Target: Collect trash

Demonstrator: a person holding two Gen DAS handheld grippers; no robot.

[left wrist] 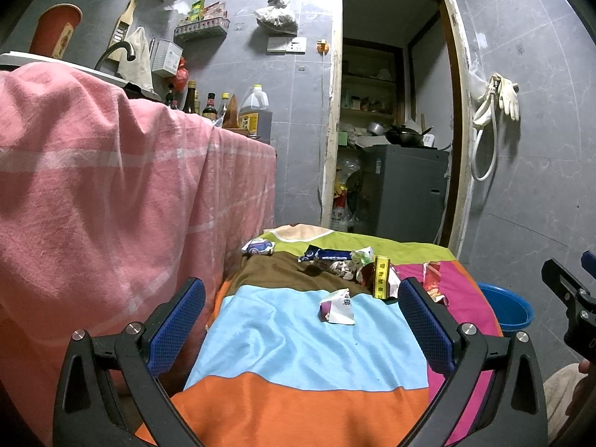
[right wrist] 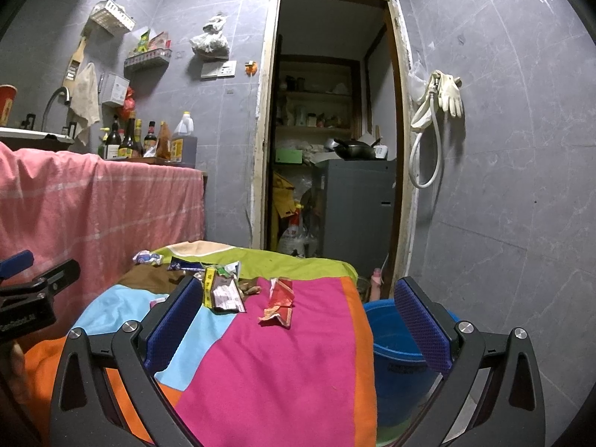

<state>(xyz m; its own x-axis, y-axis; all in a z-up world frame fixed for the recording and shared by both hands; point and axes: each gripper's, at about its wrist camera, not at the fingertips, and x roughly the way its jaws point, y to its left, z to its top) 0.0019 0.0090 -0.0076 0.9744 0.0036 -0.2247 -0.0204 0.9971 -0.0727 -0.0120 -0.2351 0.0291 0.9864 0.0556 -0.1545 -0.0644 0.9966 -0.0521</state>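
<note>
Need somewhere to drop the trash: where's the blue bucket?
The blue bucket stands on the floor right of the table, below the doorway; left wrist view shows it far right.

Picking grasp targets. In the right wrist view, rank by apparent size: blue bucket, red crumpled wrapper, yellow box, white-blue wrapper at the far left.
1. blue bucket, largest, though partly hidden and nearest the camera.
2. red crumpled wrapper.
3. yellow box, narrow and partly hidden behind the finger.
4. white-blue wrapper, smallest, but farthest, so its true size is unsure.
</note>
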